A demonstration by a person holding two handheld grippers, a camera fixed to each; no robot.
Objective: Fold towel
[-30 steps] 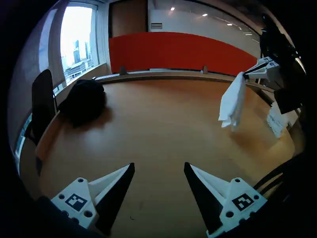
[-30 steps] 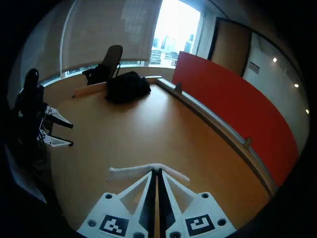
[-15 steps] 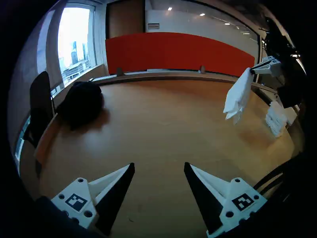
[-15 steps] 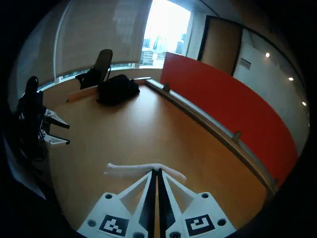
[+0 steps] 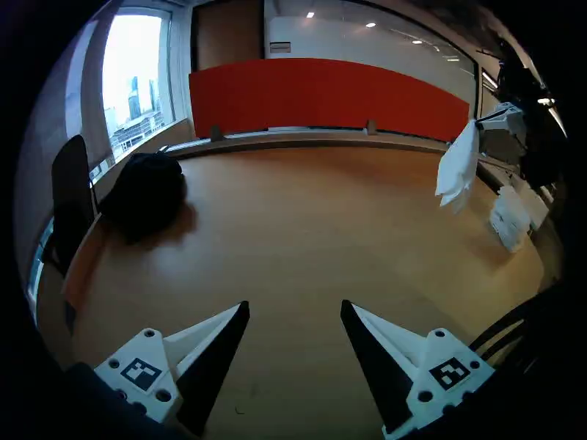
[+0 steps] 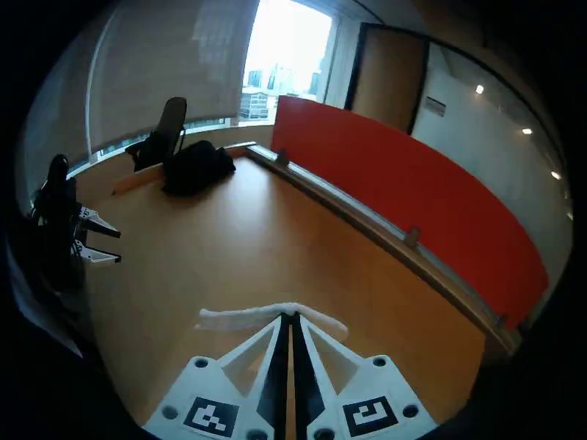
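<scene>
A white towel [image 5: 458, 166] hangs in the air over the right end of the wooden table [image 5: 308, 220], pinched by my right gripper [image 5: 480, 126] high at the right in the left gripper view. In the right gripper view the towel's edge [image 6: 270, 316] lies across the tips of my right gripper [image 6: 290, 317], which is shut on it. My left gripper [image 5: 295, 306] is open above the table's near part, with nothing between its fingers. It appears small at the far left in the right gripper view, as the left gripper [image 6: 106, 245], held by a dark-sleeved hand.
A black bag [image 5: 143, 192] lies at the table's far left corner beside a dark chair [image 5: 70, 191]. A red partition [image 5: 330, 97] runs along the table's far edge. White folded cloths [image 5: 510, 218] lie at the table's right end.
The right gripper has carried the hanging towel up and away to the right, over the table's right end. The left gripper has stayed open in place.
</scene>
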